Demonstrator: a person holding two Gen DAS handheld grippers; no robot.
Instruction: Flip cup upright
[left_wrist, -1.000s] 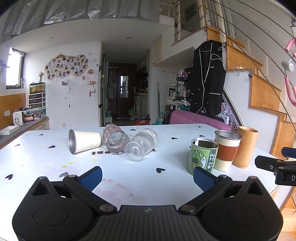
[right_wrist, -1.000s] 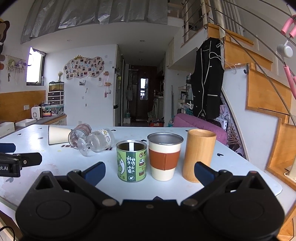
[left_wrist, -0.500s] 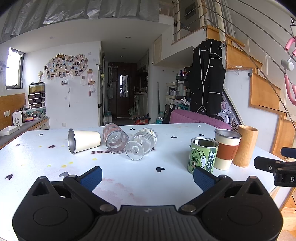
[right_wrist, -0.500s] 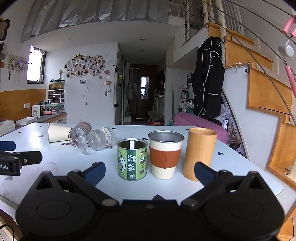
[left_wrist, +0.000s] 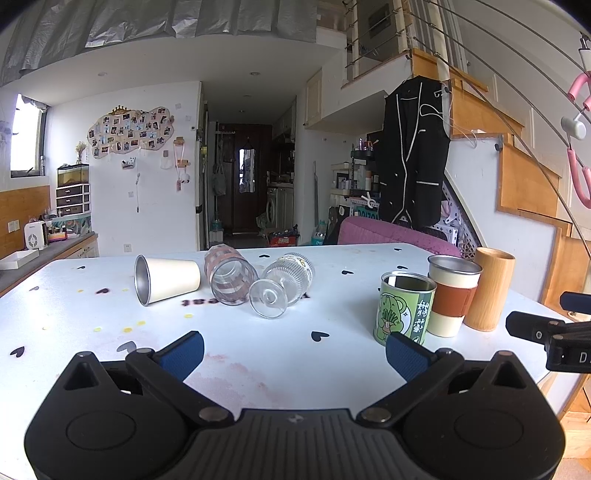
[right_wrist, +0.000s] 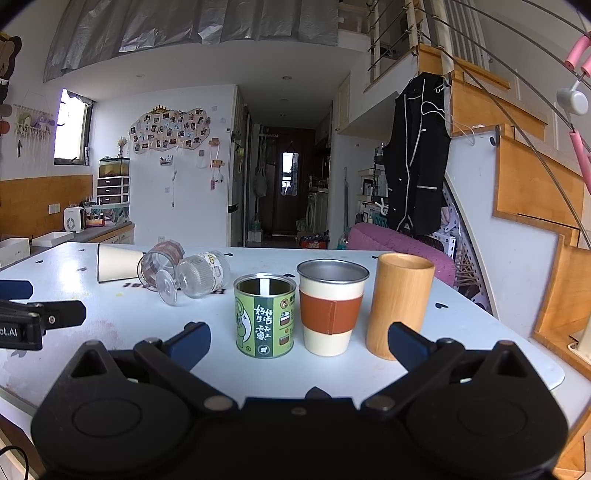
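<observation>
cream cup (left_wrist: 168, 279): metal-lined, cream outside; lies on its side, open mouth toward the table's (left_wrist: 332, 362) near-left, base touching or just beside the checked glass.
checked glass (left_wrist: 231, 275): clear with pinkish-brown check bands; on its side, mouth toward the near edge, between the cream cup and the ribbed glass.
ribbed glass (left_wrist: 286, 282): clear, ribbed, footed, with a pale printed band; on its side, round foot facing the near edge, leaning against the checked glass.
group of 3: toward the table's far-left part.
green tin (right_wrist: 265, 315): upright, open.
sleeved cup (right_wrist: 331, 307): upright, cream, brown band, metal rim.
wooden cup (right_wrist: 400, 301): upright, nearest the right edge.
upright row: 3 close side by side, near-right part.
</observation>
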